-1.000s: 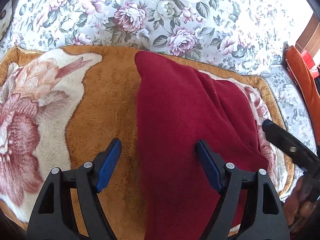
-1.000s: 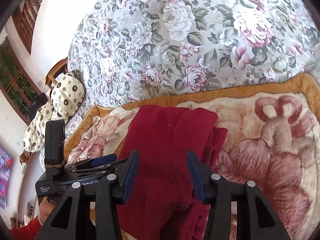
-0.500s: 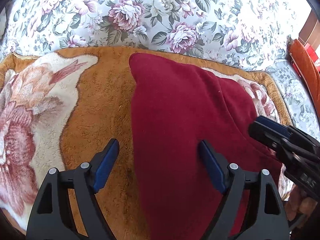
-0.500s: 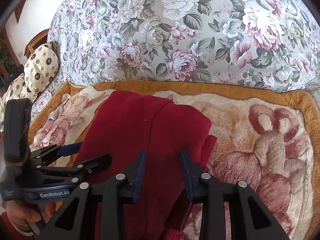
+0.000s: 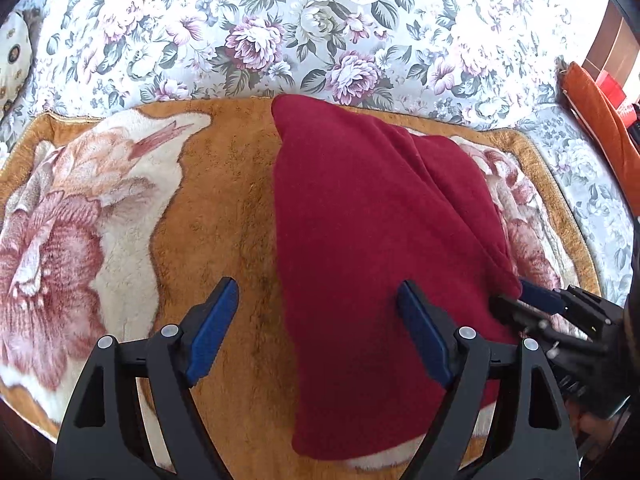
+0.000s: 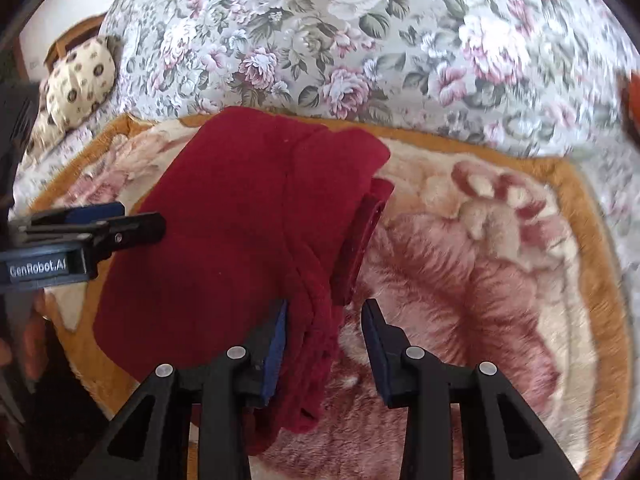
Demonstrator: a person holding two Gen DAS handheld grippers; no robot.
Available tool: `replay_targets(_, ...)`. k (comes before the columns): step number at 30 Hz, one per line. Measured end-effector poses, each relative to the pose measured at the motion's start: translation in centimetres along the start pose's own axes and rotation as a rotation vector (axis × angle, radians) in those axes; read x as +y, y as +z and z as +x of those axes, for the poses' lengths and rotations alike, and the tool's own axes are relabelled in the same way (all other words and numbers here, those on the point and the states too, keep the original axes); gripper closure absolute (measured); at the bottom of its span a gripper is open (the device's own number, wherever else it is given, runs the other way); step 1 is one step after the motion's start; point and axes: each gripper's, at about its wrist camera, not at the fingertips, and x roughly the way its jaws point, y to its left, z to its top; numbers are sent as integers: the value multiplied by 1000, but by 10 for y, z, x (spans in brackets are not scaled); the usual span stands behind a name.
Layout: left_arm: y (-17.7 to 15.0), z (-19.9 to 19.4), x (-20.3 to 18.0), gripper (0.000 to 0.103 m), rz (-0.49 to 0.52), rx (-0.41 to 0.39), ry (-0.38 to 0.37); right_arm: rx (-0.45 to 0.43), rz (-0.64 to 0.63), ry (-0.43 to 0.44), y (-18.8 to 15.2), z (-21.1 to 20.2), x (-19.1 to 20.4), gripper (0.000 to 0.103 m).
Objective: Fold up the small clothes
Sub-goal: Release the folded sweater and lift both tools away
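The dark red fleece garment (image 5: 380, 248) lies part-folded on the plush floral blanket (image 5: 80, 220) over the bed; left tongs (image 5: 320, 328) gape wide above its near left edge, right tongs (image 6: 326, 340) sit part-open straddling its right layered edge, gripping nothing. Best pinch every layer together there before lifting; how many layers stack underneath stays hidden, and the near hem is cut off by the tongs.

The folded garment (image 5: 372, 264) lay on the plush blanket (image 5: 224, 208), which sat on the bedspread (image 5: 320, 20). The left gripper (image 5: 316, 320) straddled its left edge; the right gripper (image 6: 326, 344) straddled its right. A pillow (image 6: 78, 80) lay far left behind.
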Motion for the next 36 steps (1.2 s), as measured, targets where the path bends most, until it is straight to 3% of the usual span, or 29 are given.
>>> replay_targets(1,-4,-3,-1,20,0,-2,2,-23,31,42,0,-7,-3,68)
replay_targets(4,-13,-7,-1,20,-11,-7,-2,-53,-24,4,0,-26,10,68)
replay_targets(9,-27,1,-7,20,-6,14,5,-107,-98,49,-8,-45,34,68)
replay_targets(11,-31,6,-9,20,-11,22,3,-82,-131,51,-15,-36,41,68)
replay_targets(14,-34,11,-11,20,-8,17,7,15,-128,-26,-30,0,35,70)
replay_targets(18,-36,11,-14,20,-3,10,16,10,17,68,-39,6,12,70)
replay_targets(24,-35,-8,-16,20,-19,-47,58,-77,-9,62,-29,-35,23,70)
replay_targets(29,-31,-28,-17,20,-18,-105,94,-191,-57,-20,-16,-65,42,67)
replay_targets(36,-31,-53,-16,20,7,-168,153,-220,-21,-63,-2,-70,49,65)
